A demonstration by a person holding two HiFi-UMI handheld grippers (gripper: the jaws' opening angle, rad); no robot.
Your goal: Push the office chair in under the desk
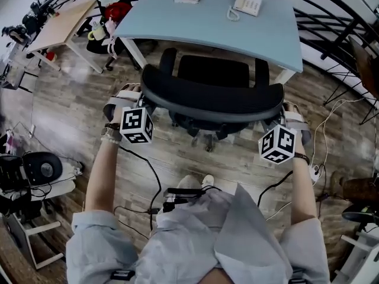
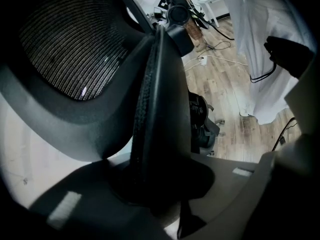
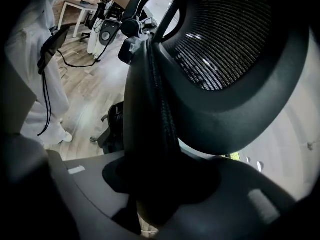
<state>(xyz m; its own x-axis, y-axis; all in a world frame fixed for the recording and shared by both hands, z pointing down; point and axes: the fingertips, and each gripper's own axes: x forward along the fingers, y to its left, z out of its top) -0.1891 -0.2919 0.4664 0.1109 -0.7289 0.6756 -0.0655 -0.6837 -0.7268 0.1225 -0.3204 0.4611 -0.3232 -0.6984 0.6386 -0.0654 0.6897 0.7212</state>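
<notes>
CHAIR: black mesh-back office chair, facing the pale blue rectangular desk, seat front at its near edge, backrest outside | GRIP: left hand-held gripper and right hand-held gripper each clamped on the backrest's side rim | AROUND: white desk legs flank the chair; white telephone on the desk; black cables on the wood-plank floor.

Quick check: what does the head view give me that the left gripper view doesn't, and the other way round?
Head view only: the desk ahead, the telephone on it, and the right gripper on the office chair. Left gripper view only: the left gripper, its jaws clamped on the backrest edge, close up. Both: the chair and the wooden floor.
</notes>
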